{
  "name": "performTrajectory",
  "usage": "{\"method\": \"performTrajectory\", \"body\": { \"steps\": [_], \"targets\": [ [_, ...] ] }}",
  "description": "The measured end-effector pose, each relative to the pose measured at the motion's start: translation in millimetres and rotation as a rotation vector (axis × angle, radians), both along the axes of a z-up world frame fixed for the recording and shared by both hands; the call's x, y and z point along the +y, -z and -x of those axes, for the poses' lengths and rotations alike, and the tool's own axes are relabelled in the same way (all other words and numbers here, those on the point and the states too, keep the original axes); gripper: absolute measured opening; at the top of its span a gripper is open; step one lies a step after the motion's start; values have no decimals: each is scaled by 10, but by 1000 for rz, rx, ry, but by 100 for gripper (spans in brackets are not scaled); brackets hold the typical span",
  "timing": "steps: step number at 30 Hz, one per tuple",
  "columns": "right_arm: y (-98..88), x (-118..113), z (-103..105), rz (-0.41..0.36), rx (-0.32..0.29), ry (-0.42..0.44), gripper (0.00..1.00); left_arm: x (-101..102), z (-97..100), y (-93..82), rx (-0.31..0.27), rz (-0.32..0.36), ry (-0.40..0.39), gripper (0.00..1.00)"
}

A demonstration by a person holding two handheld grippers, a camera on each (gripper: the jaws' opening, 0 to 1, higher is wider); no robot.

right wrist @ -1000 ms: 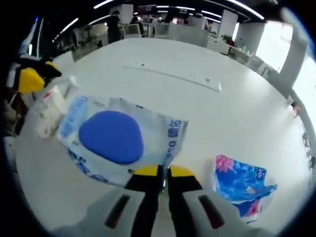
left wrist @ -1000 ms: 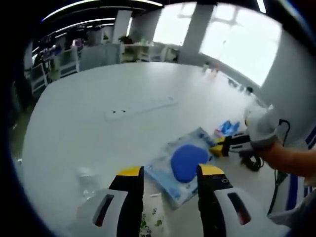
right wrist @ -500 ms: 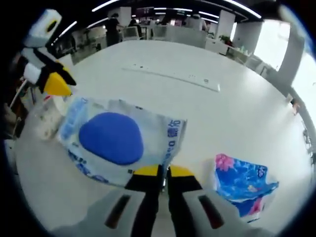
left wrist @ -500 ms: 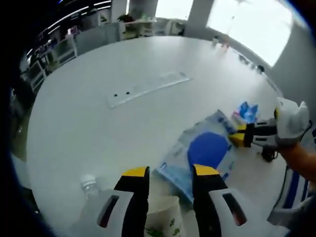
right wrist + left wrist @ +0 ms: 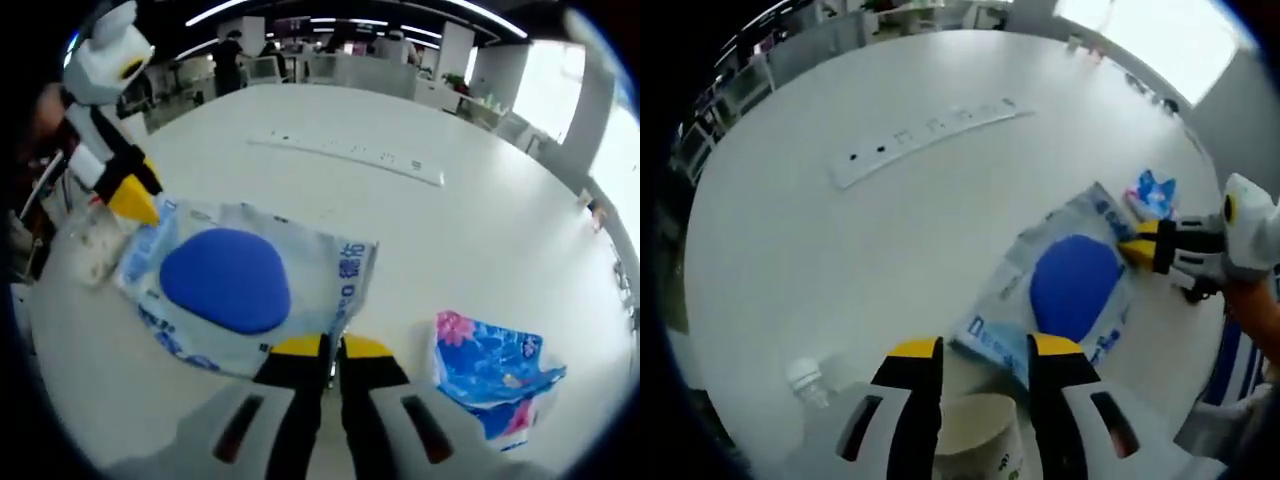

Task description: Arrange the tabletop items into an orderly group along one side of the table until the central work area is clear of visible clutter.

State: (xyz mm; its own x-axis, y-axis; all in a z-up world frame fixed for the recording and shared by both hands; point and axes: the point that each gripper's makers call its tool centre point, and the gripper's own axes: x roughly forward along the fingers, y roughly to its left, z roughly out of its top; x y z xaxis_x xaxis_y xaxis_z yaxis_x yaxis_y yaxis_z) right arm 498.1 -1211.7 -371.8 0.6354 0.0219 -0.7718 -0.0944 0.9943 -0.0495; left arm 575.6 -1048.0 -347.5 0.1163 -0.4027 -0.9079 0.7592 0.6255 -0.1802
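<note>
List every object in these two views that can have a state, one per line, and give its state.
Wipes pack: lying flat, edge pinched by the right gripper.
Right gripper: shut on the wipes pack.
Left gripper: open, raised above the paper cup.
Paper cup: upright.
Clear bottle: capped.
Tissue packet: lying on the table, untouched.
Power strip: flat, nothing plugged in.

An open-plan office: a large white desk (image 5: 480, 230) with a built-in socket strip (image 5: 350, 155), rows of workstations (image 5: 330, 65) behind, strip ceiling lights (image 5: 225, 10), and big windows (image 5: 545, 85).
</note>
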Motion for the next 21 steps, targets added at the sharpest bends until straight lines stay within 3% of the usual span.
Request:
{"method": "performTrajectory", "body": {
  "steps": [5,13,21],
  "targets": [
    [2,-2,-2,0,-2,-1,3,29,-4,50,8,-23,1,26],
    [1,1,-9,5,-3,-6,2,49,-24,85,8,-40,-1,10],
    [-1,3,-10,8,-4,-7,2,31,-51,101,-4,-46,-8,4]
  ]
}}
